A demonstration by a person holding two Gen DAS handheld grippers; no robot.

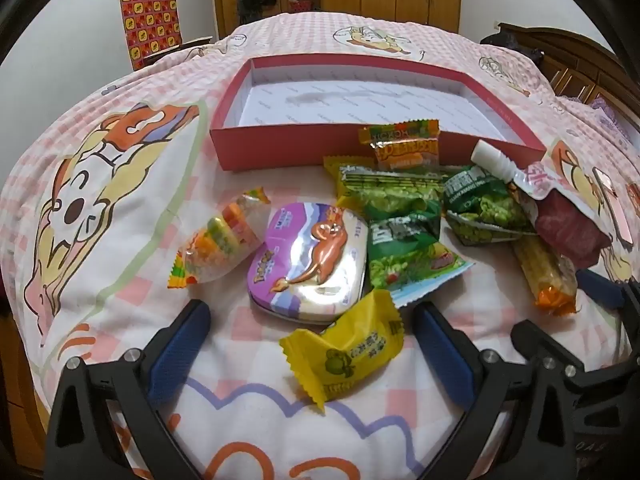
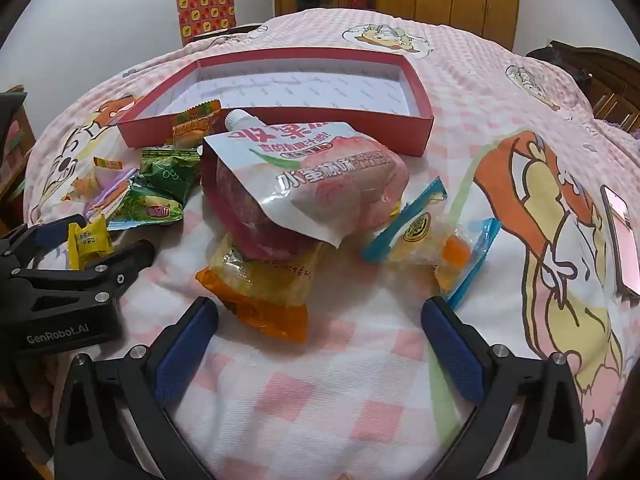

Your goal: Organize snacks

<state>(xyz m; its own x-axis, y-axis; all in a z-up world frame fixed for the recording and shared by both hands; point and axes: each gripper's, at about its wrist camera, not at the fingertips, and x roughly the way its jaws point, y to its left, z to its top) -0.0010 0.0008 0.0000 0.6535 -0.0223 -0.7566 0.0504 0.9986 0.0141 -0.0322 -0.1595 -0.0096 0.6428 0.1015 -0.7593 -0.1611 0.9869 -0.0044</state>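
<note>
A pink checked bedspread (image 1: pixel 248 320) is spread under everything. Nearest, the left gripper (image 1: pixel 312 320) is held wide apart around a yellow candy (image 1: pixel 344 354), untouched; the right gripper (image 2: pixel 320 316) is likewise spread before an orange packet (image 2: pixel 264 284). Beyond, a purple tin (image 1: pixel 308 264), green packets (image 1: pixel 404 236) and a spouted pouch (image 2: pixel 308 184) are heaped. Farthest, a red box (image 1: pixel 280 148) is seen holding no snacks.

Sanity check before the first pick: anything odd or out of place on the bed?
Nothing spilled or torn. The jelly pouch lies tilted on top of the orange-ended packet. A phone, not a snack, sits at the right. The red box holds nothing.
</note>
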